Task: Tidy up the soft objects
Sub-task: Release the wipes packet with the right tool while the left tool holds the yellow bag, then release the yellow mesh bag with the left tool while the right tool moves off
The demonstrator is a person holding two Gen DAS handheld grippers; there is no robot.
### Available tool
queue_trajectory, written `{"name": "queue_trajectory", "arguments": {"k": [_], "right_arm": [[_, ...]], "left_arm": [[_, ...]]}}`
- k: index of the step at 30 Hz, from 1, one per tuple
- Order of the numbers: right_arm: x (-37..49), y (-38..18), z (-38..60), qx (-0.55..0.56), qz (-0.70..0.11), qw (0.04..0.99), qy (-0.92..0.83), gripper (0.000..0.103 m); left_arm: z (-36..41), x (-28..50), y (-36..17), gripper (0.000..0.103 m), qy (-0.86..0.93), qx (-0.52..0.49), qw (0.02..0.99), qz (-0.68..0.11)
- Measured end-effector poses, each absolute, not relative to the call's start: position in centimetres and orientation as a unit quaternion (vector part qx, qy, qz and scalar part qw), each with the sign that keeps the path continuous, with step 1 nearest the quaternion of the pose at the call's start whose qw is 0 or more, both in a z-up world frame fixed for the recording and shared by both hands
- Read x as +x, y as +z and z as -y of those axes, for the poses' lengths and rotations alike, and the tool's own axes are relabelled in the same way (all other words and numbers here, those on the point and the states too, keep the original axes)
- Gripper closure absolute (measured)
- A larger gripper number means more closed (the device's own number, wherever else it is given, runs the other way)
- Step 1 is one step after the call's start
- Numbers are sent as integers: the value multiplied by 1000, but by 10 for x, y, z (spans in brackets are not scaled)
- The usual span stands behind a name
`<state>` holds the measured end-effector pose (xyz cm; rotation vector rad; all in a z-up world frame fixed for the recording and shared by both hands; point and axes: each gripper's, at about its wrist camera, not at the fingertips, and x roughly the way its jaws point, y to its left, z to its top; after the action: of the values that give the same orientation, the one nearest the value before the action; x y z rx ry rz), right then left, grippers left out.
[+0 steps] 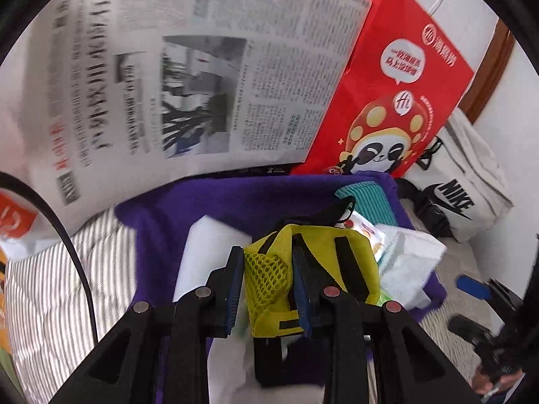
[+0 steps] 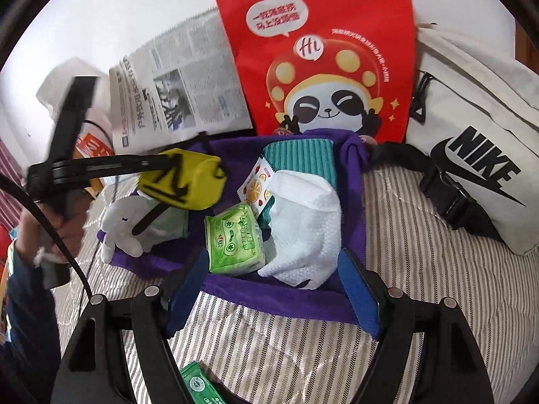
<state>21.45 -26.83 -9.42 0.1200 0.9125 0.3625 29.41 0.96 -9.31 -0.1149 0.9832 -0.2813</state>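
Observation:
My left gripper (image 1: pixel 267 266) is shut on a yellow mesh pouch (image 1: pixel 269 276) with black straps and holds it above a purple fabric bin (image 1: pixel 202 202). The right wrist view shows that same left gripper (image 2: pixel 161 165) carrying the yellow pouch (image 2: pixel 188 185) over the bin's left side. My right gripper (image 2: pixel 274 259) stands open over the purple bin's (image 2: pixel 269 299) near rim, nothing between its blue pads. Inside the bin lie a green tissue pack (image 2: pixel 234 242), a white cloth (image 2: pixel 303 225), a teal cloth (image 2: pixel 296 158), a fruit-print sachet (image 2: pixel 256 185) and a white plush toy (image 2: pixel 121 229).
A red paper bag (image 2: pixel 320 50) with a panda stands behind the bin, beside a newspaper (image 2: pixel 182 84) on the left. A white Nike bag (image 2: pixel 478 141) lies to the right. A green packet (image 2: pixel 198 383) rests on the striped bedding (image 2: pixel 438 286) near me.

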Motion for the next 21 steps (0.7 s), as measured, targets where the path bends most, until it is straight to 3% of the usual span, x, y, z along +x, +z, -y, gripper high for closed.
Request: {"name": "queue_trajectory", "arguments": {"k": [14, 20, 21], "right_arm": [[214, -103, 274, 58, -429, 884, 178, 25], [211, -104, 272, 55, -431, 882, 183, 25], [211, -104, 271, 54, -430, 882, 183, 25]], "left_arm": [[26, 345, -129, 76, -106, -1, 863, -494], [39, 346, -136, 72, -97, 25, 863, -495], [41, 346, -135, 67, -99, 29, 862, -496]]}}
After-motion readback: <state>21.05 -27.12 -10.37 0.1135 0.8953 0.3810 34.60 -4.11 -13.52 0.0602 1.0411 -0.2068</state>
